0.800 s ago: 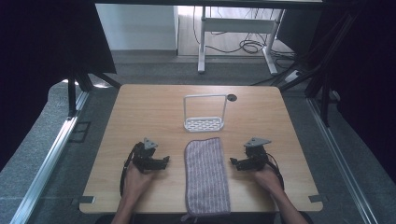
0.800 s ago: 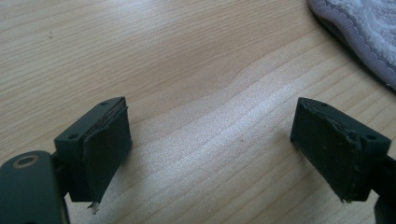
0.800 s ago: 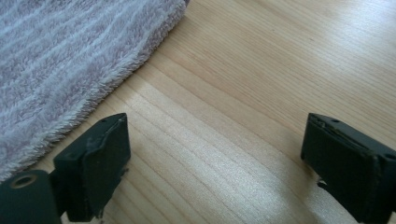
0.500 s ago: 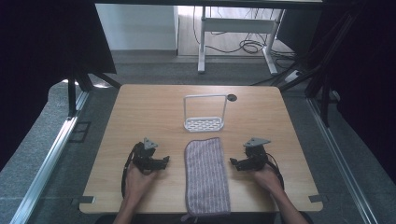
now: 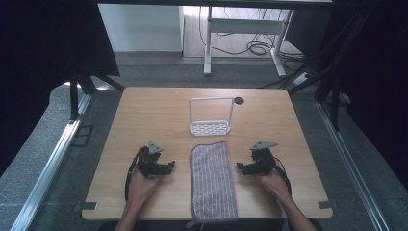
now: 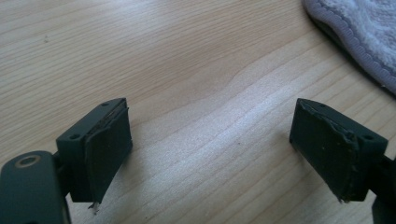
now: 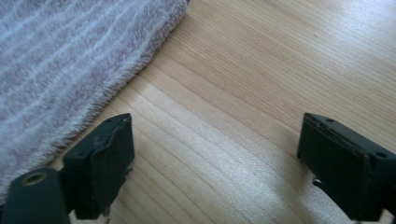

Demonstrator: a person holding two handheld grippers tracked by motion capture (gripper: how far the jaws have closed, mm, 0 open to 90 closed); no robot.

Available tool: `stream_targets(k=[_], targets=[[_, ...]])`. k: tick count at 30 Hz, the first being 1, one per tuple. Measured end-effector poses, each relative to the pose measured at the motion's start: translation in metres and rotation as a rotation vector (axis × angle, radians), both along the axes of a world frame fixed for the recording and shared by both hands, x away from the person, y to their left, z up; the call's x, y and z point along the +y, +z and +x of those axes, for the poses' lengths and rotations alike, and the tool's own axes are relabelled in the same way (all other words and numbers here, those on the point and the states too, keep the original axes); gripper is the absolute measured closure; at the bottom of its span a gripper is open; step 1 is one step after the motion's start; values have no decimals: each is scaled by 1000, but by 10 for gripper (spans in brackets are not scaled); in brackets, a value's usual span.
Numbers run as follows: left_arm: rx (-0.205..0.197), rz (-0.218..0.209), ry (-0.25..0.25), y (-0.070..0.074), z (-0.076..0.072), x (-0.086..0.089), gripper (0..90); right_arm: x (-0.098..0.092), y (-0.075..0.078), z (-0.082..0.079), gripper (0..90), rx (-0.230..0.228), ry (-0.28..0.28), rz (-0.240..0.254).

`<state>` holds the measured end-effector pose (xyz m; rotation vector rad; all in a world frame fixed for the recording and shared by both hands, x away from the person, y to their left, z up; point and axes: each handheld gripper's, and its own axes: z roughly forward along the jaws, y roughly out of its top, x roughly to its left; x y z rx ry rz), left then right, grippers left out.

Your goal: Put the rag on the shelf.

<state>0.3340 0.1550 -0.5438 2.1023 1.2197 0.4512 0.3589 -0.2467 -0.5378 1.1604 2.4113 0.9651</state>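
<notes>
Striped towel (image 5: 213,179) lying flat on a wooden table (image 5: 159,115), grey floor around, cables and a white desk frame beyond.

The towel's long axis runs from the near edge toward a white wire rack (image 5: 210,116). The left gripper (image 5: 169,166) and the right gripper (image 5: 239,167) rest on either side of it, jaws wide apart over bare wood, holding nothing.

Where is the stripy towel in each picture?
High view: the towel lies flat at the middle of the near half of the table, between the two grippers.
Left gripper view: just its hemmed corner shows at the top right, beyond the open jaws.
Right gripper view: it covers the top left, beside the left jaw.
Shared landmark: the pale wood grain of the table next to the towel's edge.
</notes>
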Motion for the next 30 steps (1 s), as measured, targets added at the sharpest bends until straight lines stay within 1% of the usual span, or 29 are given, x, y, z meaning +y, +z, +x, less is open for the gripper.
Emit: stream_targets(k=[1, 2, 3, 5, 6, 7, 10, 12, 15, 18, 20, 22, 23, 24, 27, 29, 30], targets=[[-3, 2, -4, 1, 0, -1, 134, 0, 1, 0, 135, 9, 1, 8], [-3, 2, -4, 1, 0, -1, 137, 0, 1, 0, 135, 9, 1, 8], [-4, -13, -19, 5, 0, -4, 142, 1, 4, 0, 134, 22, 2, 27], [2, -9, -42, 9, 1, -9, 143, 1, 7, 1, 135, 18, 13, 29], [2, -9, -42, 9, 1, -9, 145, 2, 9, 2, 135, 18, 7, 38], [-8, -14, -64, 12, 0, -15, 153, 2, 10, 3, 136, 19, 8, 44], [-18, -35, -96, 18, 2, -25, 175, 4, 15, 6, 135, 19, 21, 72], [-30, -41, -121, 22, 3, -33, 189, 6, 18, 8, 136, 21, 26, 91], [-41, -41, -158, 28, 6, -46, 193, 12, 23, 10, 158, 23, 31, 97], [-44, -50, -192, 30, 8, -58, 206, 20, 24, 12, 201, 30, 42, 85], [-43, -45, -206, 30, 10, -67, 213, 25, 23, 14, 250, 39, 57, 83], [-44, -35, -220, 28, 13, -74, 222, 30, 22, 16, 275, 41, 68, 81], [-44, -35, -220, 28, 13, -74, 227, 32, 21, 17, 292, 41, 70, 85], [-41, -33, -220, 23, 18, -78, 234, 34, 21, 18, 310, 40, 72, 85], [-26, -53, -230, 17, 23, -81, 277, 39, 21, 21, 368, 38, 75, 81], [-18, -70, -225, 13, 27, -82, 292, 42, 20, 23, 387, 45, 75, 88], [-19, -71, -213, 12, 28, -82, 309, 44, 19, 24, 393, 51, 72, 87]])
